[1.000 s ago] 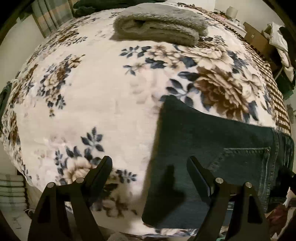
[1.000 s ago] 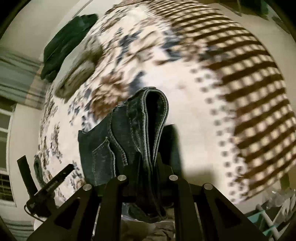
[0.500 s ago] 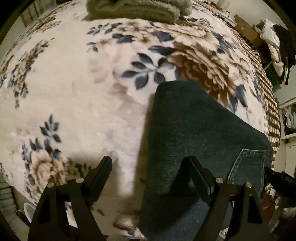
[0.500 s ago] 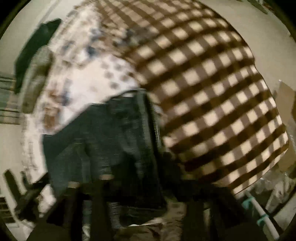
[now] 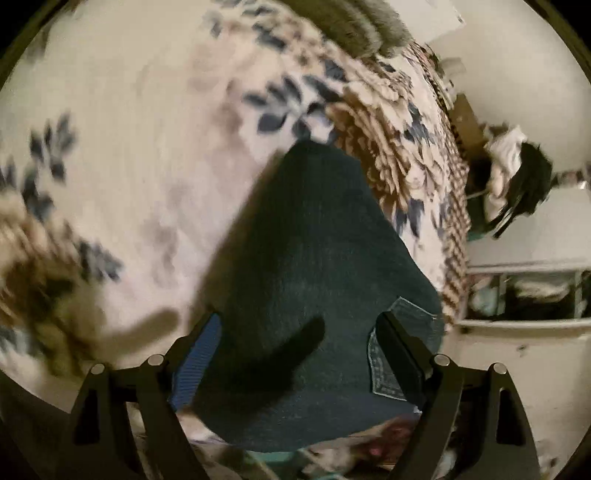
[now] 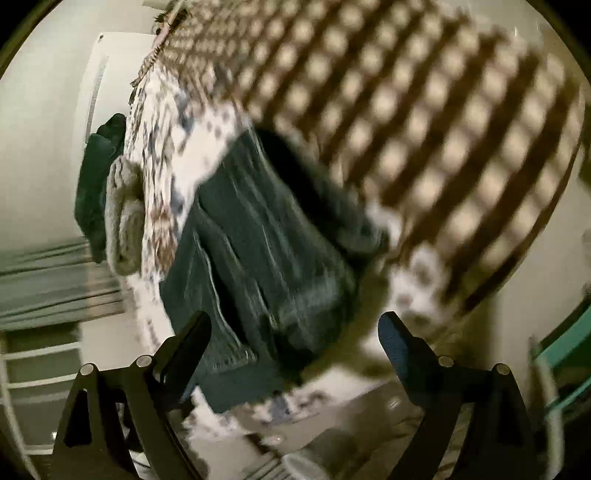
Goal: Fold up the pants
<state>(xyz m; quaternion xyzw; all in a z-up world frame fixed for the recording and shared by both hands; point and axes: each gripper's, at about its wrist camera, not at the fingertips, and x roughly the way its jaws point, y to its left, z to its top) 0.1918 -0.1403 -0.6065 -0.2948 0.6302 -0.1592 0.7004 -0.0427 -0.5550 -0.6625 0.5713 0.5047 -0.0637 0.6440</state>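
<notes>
The pants (image 5: 317, 280), dark denim, lie as a compact folded packet near the edge of the bed (image 5: 147, 166), on a floral blanket (image 5: 122, 122), with a back pocket (image 5: 391, 354) showing toward the near right of the packet. In the right wrist view the pants (image 6: 266, 266) appear as a multi-layer stack where the floral blanket meets a checked blanket (image 6: 424, 129); that view is heavily blurred, so the layer edges cannot be inspected closely. The left tool (image 5: 299, 332) stands wide, fingers either side of the packet's near end and holding nothing; whether they touch the cloth cannot be told. The right tool (image 6: 295, 332) also stands wide and empty, just off the packet's near side. Judgement: folding is at or close to completion, and the step in hand is a final check and tidy. To do it well, any further contact should press flat on top of the packet and smooth toward the far side, not pinch a single layer, as lifting one edge would undo the stack. The near end appears to lie close to the bed edge, so a nudge away from it would be prudent. Further out, a folded grey blanket (image 5: 354, 29) lies at the far side of the bed, well apart from the pants, and a cluttered shelf (image 5: 524, 291) stands to the right.
</notes>
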